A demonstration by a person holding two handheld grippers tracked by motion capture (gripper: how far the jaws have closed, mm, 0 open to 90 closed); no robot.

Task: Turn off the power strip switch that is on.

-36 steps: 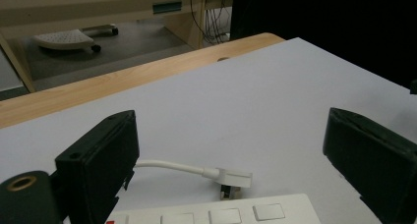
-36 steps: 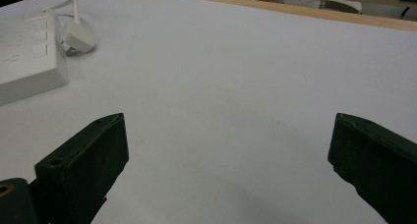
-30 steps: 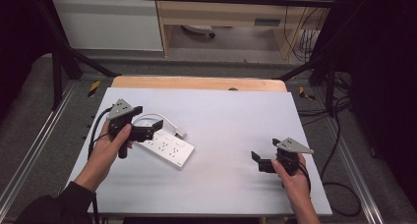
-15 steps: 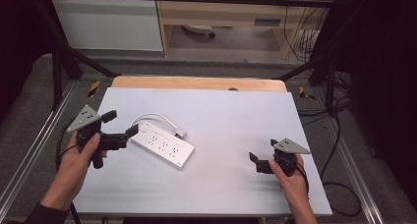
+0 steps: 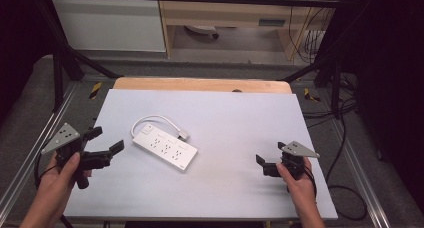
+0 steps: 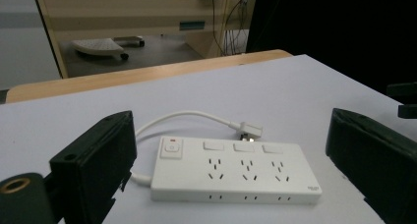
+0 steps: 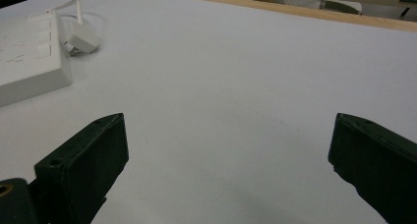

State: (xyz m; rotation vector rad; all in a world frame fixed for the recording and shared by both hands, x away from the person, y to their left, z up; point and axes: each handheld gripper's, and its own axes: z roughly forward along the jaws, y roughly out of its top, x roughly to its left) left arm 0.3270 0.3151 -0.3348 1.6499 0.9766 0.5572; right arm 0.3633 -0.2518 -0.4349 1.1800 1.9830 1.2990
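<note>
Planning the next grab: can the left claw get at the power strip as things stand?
Probably yes. The left claw is open and faces the power strip, which lies flat on the table with bare surface between them. The plug and its cord sit behind the strip, out of the way.

A lab or test room: a white bench (image 5: 225,113) inside a black metal frame (image 5: 65,53), loose cables (image 5: 310,28) at far right, grey carpet floor (image 5: 30,103).

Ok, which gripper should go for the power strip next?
Probably the left gripper: it sits open just beside the power strip and faces it, while the right gripper is far across the table.
</note>
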